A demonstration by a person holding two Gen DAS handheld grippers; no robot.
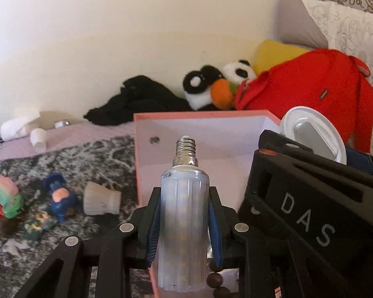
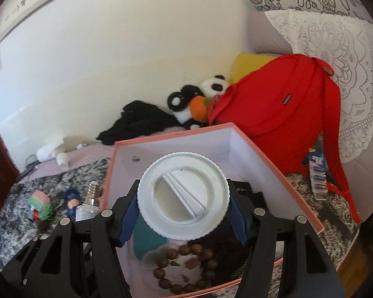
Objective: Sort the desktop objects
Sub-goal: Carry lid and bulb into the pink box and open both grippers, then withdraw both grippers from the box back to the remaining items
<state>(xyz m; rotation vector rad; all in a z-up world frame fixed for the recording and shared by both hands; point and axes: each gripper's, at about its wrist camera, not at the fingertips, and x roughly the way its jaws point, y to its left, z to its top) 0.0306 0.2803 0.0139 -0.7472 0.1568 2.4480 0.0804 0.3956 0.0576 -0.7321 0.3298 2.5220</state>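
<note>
Both grippers loaded at the pink box; sorting partly done.

We hold an LED corn bulb [image 1: 184, 213] in the left gripper [image 1: 184, 223], jaws narrowed and clamped on its body, at the left wall of the pink box [image 2: 273, 171]. We hold a white ribbed lid [image 2: 183, 195] in the right gripper [image 2: 184, 214], jaws wide and pressed on its rim, above the box interior. Inside the box already lie a wooden bead bracelet [image 2: 186, 268] and a teal item. Left of the box, a white bulb shade [image 1: 100, 198] and small toy figures [image 1: 59, 197] remain unsorted. The box sits on a grey patterned cover [image 1: 99, 154]; behind it are a red backpack [image 2: 281, 104], a panda plush [image 2: 211, 85] and a pale wall.
</note>
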